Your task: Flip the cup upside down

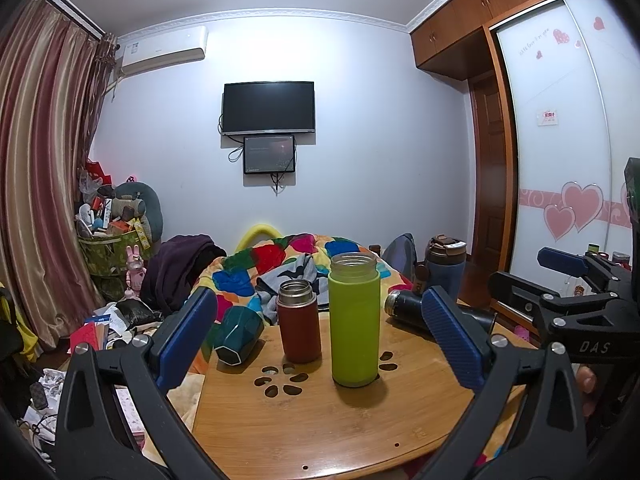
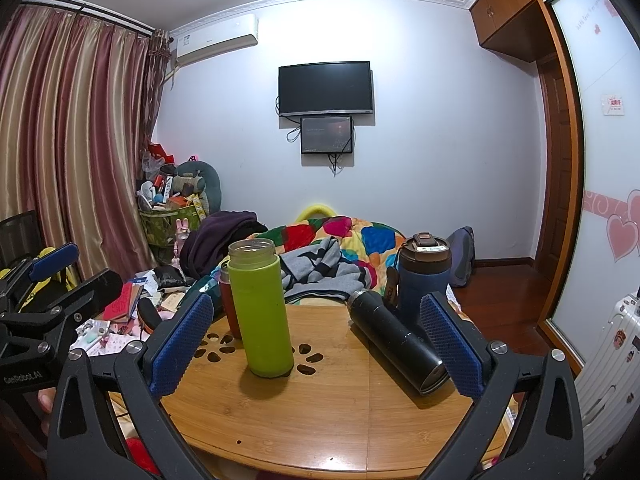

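A tall lime-green cup (image 1: 354, 320) stands upright, mouth up, near the middle of the round wooden table (image 1: 320, 420); it also shows in the right wrist view (image 2: 262, 308). My left gripper (image 1: 320, 340) is open and empty, short of the cups, its blue pads (image 1: 186, 336) wide apart. My right gripper (image 2: 316, 344) is open and empty, its pads (image 2: 452, 344) framing the green cup and a black flask (image 2: 396, 340) lying on its side.
A red-brown flask (image 1: 298, 320) stands left of the green cup. A dark teal cup (image 1: 238, 334) lies on its side at the table's left edge. A blue tumbler with a brown lid (image 2: 424, 276) stands at the back right. A colourful quilt (image 1: 280, 264) lies behind.
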The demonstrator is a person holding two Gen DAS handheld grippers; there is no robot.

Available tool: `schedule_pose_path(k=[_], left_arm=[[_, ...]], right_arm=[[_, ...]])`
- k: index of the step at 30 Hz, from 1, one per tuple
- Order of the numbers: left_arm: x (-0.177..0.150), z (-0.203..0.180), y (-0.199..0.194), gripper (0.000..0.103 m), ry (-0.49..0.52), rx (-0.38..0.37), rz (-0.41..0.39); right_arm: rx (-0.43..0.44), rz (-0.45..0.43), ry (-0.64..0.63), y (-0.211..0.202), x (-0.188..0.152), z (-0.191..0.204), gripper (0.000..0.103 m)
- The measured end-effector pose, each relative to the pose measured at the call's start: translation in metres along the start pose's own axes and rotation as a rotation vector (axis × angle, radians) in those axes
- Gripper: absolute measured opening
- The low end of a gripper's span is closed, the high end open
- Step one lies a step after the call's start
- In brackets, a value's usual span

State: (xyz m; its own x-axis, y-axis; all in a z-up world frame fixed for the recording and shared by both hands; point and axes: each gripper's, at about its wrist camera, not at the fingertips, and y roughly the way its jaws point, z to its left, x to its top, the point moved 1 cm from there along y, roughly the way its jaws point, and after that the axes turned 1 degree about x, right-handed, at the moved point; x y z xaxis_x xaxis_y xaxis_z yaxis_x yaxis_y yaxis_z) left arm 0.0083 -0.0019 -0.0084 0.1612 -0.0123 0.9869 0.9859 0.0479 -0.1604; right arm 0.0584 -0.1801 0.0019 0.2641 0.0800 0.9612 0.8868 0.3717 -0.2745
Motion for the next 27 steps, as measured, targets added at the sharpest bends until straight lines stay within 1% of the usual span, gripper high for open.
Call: schedule_pose_path(k=[12, 15, 18, 23, 27], left_arm=[[0.0, -0.002, 0.004, 0.103, 0.011, -0.003, 0.014], [-0.001, -0.004, 0.011, 0.103, 0.018, -0.019, 0.031], [-0.003, -0.007, 0.022, 0.103, 0.015, -0.048, 0.045], [-0.01, -0.016, 0.052, 0.103, 0.033, -0.089, 0.061], [-0.017, -0.026, 0.084, 0.103, 0.051, -0.133, 0.121]], right_arm=[[-0.005, 0.005, -0.003, 0.001, -0.004, 0.0, 0.103], [-0.011, 0.012, 0.002, 0.002, -0.005, -0.004, 0.103], [-0.018, 0.023, 0.015, 0.005, -0.008, -0.01, 0.103], [-0.035, 0.057, 0.039, 0.014, -0.015, -0.022, 0.103], [-0.049, 0.093, 0.059, 0.025, -0.022, -0.035, 0.103]])
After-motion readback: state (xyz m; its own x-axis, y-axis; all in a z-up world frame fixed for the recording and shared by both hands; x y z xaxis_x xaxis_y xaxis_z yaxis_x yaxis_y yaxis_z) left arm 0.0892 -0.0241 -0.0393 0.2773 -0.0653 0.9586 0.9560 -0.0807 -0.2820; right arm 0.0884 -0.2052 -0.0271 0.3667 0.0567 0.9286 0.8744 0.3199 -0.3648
